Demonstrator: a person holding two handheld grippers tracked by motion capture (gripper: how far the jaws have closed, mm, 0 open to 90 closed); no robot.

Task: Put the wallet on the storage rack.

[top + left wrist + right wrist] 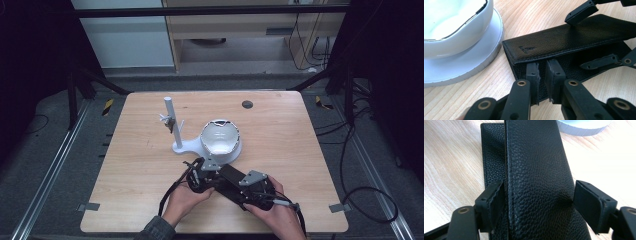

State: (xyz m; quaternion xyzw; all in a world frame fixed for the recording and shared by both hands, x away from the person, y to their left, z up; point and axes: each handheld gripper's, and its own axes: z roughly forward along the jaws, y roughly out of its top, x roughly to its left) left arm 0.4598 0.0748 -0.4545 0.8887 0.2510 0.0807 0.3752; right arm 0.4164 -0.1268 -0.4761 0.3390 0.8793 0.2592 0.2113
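Observation:
A black leather case point(229, 176) lies near the table's front edge, just in front of a white bowl point(220, 136). My right gripper point(539, 200) is shut across the case's upper body point(536, 170), one pad on each long edge. That body point(574, 37) is raised above a lower flap point(574, 72) lying on the wood. My left gripper point(543, 80) has its jaws almost together, tips resting on the flap's near edge. From above, the left gripper point(206, 175) sits at the case's left end and the right gripper point(245, 186) at its right.
The bowl point(449, 27) stands on a round white base point(476, 62) joined to an upright white post point(170, 117) with small pegs. A dark round hole point(247, 104) marks the far side of the table point(140, 165). Cables trail toward the person's hands.

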